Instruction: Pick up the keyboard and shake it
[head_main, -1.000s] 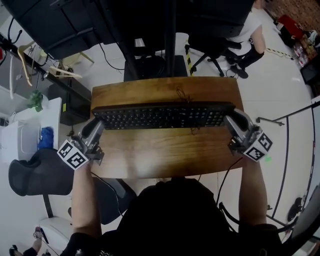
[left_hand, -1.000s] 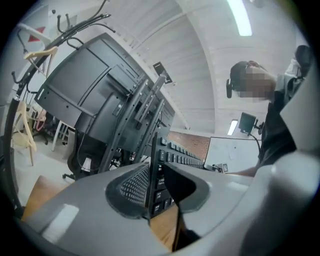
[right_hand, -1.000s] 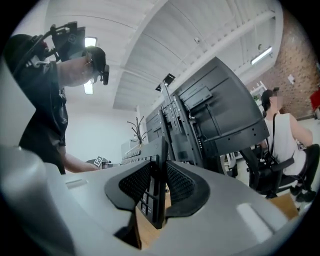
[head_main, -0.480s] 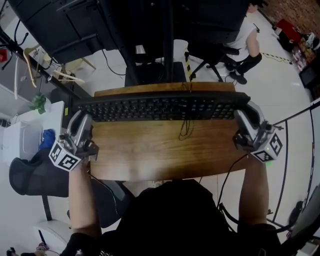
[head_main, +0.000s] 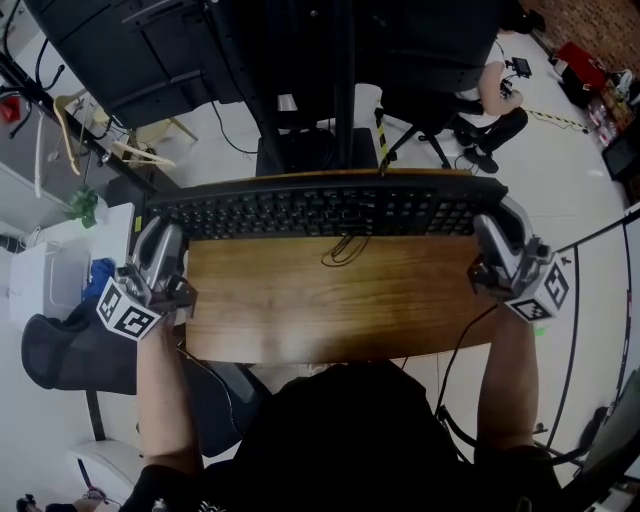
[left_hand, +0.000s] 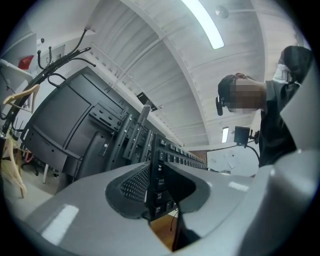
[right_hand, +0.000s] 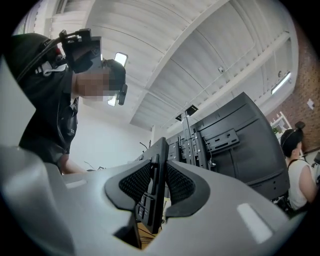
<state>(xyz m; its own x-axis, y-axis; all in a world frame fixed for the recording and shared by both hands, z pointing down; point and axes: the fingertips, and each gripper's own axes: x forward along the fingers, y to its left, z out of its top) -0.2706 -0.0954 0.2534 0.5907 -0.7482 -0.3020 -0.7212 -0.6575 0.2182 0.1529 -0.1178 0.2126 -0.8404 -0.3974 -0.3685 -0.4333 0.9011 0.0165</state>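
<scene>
The left gripper (head_main: 163, 235) has its fingers clamped on the left end of a black keyboard (head_main: 325, 212), held lifted over the far edge of a wooden worktop (head_main: 330, 310). The right gripper (head_main: 497, 228) has its fingers clenched on the right end.

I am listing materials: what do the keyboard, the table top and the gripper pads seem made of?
The keyboard is likely matte black plastic: moulded keycaps, no shine. The table top looks like wood or veneer, brown with visible grain and a slight sheen. The pads are probably black rubber, judging by their fine dotted texture.
</scene>
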